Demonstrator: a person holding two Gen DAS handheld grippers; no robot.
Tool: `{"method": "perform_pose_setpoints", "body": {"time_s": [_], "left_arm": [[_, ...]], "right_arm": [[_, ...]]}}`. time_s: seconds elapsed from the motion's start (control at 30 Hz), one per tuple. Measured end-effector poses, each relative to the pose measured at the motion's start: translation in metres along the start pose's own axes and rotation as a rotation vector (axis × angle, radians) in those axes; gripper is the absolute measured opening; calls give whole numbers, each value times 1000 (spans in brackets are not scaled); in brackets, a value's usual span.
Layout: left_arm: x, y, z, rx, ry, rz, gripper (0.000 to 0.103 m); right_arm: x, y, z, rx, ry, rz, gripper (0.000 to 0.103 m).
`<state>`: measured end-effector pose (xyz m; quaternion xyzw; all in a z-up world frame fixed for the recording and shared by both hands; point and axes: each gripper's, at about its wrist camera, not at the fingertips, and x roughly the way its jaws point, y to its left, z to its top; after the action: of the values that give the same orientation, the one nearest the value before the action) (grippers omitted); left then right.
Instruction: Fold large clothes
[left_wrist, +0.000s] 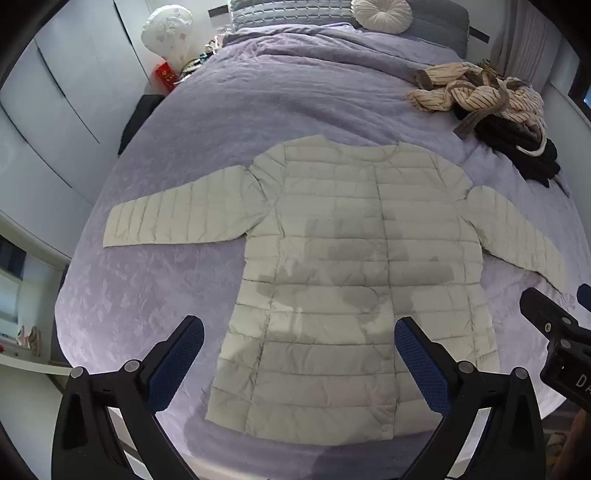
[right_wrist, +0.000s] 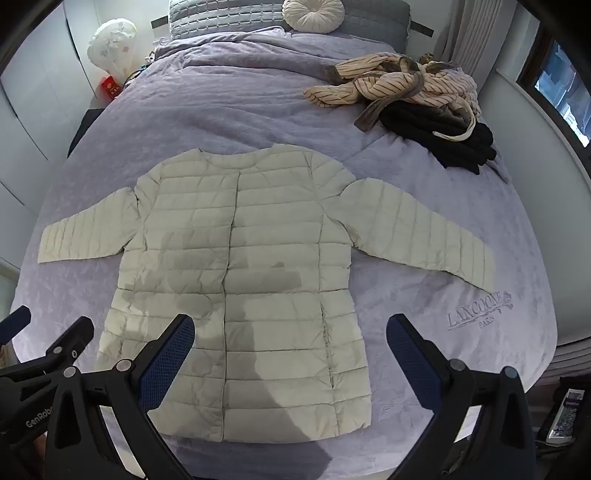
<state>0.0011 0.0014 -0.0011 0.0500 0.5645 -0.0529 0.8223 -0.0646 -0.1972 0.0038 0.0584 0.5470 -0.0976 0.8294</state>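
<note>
A cream quilted puffer jacket (left_wrist: 351, 266) lies flat and face up on the lavender bedspread (left_wrist: 240, 96), buttoned, both sleeves spread out to the sides. It also shows in the right wrist view (right_wrist: 240, 277). My left gripper (left_wrist: 299, 343) is open and empty, held above the jacket's hem on its left half. My right gripper (right_wrist: 290, 339) is open and empty, held above the hem on the right half. Each gripper shows at the edge of the other's view.
A pile of striped and black clothes (left_wrist: 495, 107) lies at the bed's far right, also in the right wrist view (right_wrist: 417, 103). A round cushion (left_wrist: 380, 14) and pillows sit at the headboard. A wardrobe (left_wrist: 55, 92) stands left; a window (right_wrist: 561, 92) is on the right.
</note>
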Motion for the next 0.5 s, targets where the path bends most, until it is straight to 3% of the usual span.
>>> {"method": "perform_pose_setpoints", "body": {"time_s": [0.07,0.2,0.4,0.5], "left_arm": [[3,9,4,-11,31,-30,103],[-2,-6,-2,10,3,39,103],[0,-9,-10,14,10,31,103],[-1,-8,-15,-11,29,-9,103]], "right_arm": [[0,0,0,2,-5,1,103],[0,0,0,4,-1,6,103],[0,-1,0,7,2,11,103],[0,-2,-2,14,0,13,103]]}}
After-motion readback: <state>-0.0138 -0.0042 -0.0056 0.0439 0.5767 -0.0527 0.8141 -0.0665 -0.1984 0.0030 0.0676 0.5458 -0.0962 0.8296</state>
